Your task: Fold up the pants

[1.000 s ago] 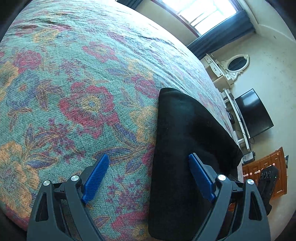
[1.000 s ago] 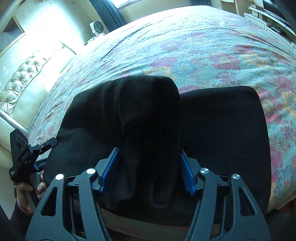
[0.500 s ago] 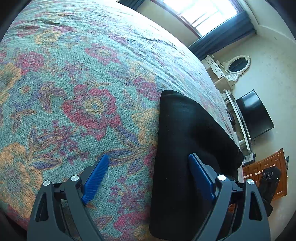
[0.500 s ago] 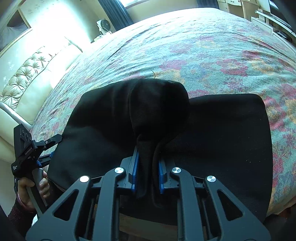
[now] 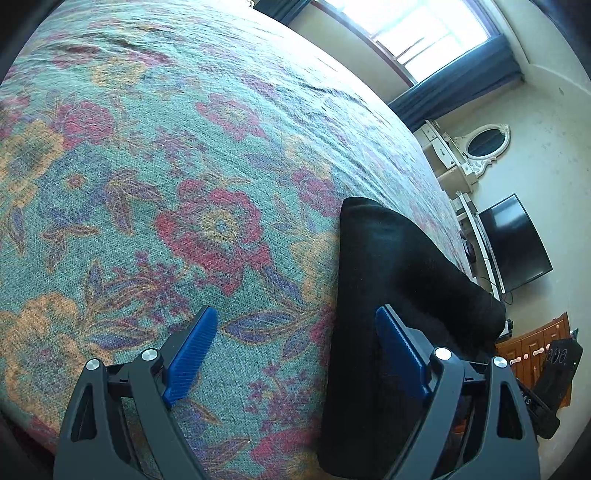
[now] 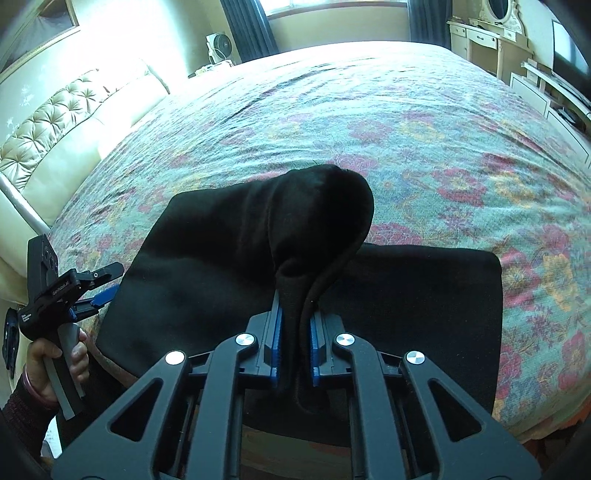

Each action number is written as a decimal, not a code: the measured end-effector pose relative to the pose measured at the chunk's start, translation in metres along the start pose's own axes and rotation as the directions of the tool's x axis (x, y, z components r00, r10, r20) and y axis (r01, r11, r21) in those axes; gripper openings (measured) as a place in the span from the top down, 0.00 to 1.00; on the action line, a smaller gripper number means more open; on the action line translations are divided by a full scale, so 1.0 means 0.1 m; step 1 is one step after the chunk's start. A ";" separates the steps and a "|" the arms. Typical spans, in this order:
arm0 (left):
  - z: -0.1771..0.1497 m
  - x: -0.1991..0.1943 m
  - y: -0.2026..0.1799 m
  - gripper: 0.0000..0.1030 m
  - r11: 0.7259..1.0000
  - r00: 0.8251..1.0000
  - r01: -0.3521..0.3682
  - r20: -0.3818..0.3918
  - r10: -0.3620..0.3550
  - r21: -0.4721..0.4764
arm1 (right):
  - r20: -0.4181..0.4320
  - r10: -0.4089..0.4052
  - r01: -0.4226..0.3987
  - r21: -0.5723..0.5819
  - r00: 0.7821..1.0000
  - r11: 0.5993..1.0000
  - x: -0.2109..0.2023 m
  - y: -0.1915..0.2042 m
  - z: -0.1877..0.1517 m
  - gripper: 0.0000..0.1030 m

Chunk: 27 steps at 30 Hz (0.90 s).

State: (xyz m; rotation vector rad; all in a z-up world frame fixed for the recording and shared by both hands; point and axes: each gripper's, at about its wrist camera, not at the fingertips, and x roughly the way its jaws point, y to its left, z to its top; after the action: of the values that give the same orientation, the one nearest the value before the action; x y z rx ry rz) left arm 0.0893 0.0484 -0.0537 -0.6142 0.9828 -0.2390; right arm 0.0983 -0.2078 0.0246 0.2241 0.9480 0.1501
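Black pants (image 6: 221, 251) lie partly folded on the floral bedspread (image 6: 369, 122) near its front edge. My right gripper (image 6: 295, 325) is shut on a bunched fold of the pants and lifts it into a hump above the rest. My left gripper (image 5: 295, 332) is open and empty, its right finger over the pants' left edge (image 5: 388, 266), its left finger over bare bedspread (image 5: 147, 184). The left gripper also shows in the right wrist view (image 6: 107, 284), at the pants' left side.
A tufted cream headboard (image 6: 55, 122) runs along the bed's left. A dresser with an oval mirror (image 5: 484, 144), a television (image 5: 517, 247) and a wooden cabinet (image 5: 532, 343) stand beyond the bed's far side. A window (image 5: 417, 29) is behind.
My right gripper closed on the pants fold and has raised it higher. My left gripper stayed open, shifting only slightly.
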 end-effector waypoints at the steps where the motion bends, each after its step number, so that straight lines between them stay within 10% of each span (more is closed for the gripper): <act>1: 0.00 0.00 0.00 0.16 1.000 1.000 -0.001 0.001 0.001 0.001 | 0.002 -0.002 0.002 -0.005 1.000 1.000 -0.02 0.00 0.01 0.91; 19: -0.03 0.05 -0.10 0.16 0.999 0.999 0.033 -0.027 -0.033 0.004 | 0.010 -0.098 0.098 -0.014 0.995 0.995 -0.29 -0.42 0.04 0.99; 27: -0.11 0.12 -0.23 0.16 0.998 0.998 0.044 -0.046 -0.042 0.036 | -0.024 -0.004 0.007 0.124 1.000 0.992 -0.27 -0.80 -0.02 0.93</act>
State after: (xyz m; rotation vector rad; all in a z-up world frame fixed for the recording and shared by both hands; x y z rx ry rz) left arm 0.0879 0.0202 -0.0530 -0.5990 1.0072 -0.3098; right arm 0.0837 -0.2906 0.0241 0.3349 0.9823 0.0892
